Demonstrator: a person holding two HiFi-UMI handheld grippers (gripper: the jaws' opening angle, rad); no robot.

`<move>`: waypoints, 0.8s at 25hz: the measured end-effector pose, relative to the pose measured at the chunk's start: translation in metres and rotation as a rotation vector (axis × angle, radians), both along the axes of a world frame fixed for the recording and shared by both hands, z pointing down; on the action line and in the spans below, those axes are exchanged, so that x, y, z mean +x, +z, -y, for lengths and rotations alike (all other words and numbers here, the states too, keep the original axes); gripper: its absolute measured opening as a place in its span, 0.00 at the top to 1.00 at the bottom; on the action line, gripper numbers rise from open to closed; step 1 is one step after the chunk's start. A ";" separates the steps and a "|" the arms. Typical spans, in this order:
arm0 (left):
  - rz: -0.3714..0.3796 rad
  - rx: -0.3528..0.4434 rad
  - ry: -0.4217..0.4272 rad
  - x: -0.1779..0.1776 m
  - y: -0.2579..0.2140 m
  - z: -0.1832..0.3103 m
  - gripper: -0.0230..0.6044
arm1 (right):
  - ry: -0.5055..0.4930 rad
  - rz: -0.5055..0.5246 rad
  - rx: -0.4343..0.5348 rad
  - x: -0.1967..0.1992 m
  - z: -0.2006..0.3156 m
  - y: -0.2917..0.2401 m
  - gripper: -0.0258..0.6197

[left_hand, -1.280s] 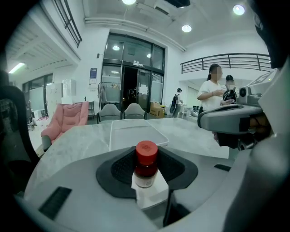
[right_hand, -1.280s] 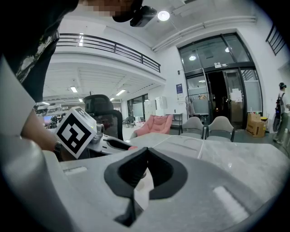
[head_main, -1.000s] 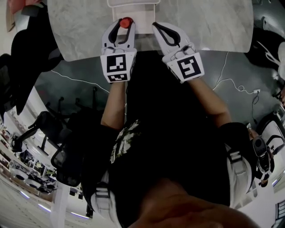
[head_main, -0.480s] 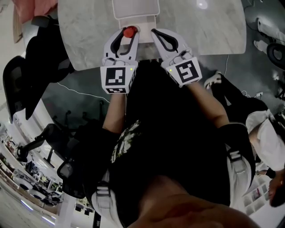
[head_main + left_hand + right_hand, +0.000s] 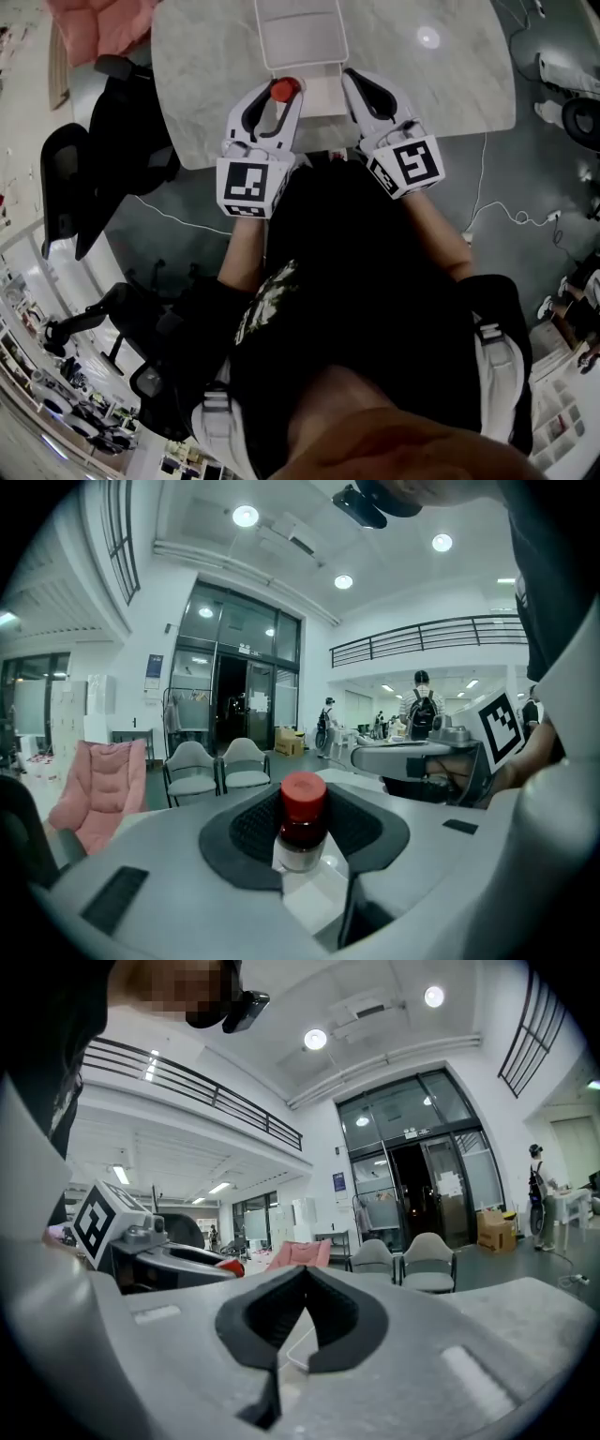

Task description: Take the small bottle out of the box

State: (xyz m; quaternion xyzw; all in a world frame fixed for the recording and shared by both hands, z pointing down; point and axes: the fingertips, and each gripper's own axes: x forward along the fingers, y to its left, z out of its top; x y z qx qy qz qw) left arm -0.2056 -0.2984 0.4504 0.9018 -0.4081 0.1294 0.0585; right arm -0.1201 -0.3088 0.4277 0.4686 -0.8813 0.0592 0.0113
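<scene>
Over a pale marble table [image 5: 206, 75], the white box [image 5: 300, 37] lies just beyond both grippers. The left gripper [image 5: 281, 94] clamps the red-capped small bottle [image 5: 302, 817] upright, likely to carry it clear. The right gripper [image 5: 352, 77] is closed and empty.

Red-capped small bottle [image 5: 302, 822]; white box [image 5: 302, 37]; grey-veined marble table [image 5: 206, 75]; pink chair [image 5: 98, 787]

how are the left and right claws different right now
The left claw grips a red-capped bottle; the right claw holds nothing. The left claw's jaws stand apart round the bottle, while the right claw's jaws meet at their tips. Both are white with black pads, side by side over the table edge, near the box.
</scene>
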 end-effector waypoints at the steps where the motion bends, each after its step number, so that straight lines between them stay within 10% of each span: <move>1: -0.002 0.010 0.005 -0.002 -0.007 0.000 0.72 | 0.000 -0.006 0.010 -0.002 0.000 -0.005 0.97; 20: -0.079 0.193 -0.004 -0.042 -0.089 -0.002 0.72 | -0.017 -0.152 0.137 -0.056 -0.009 -0.069 0.97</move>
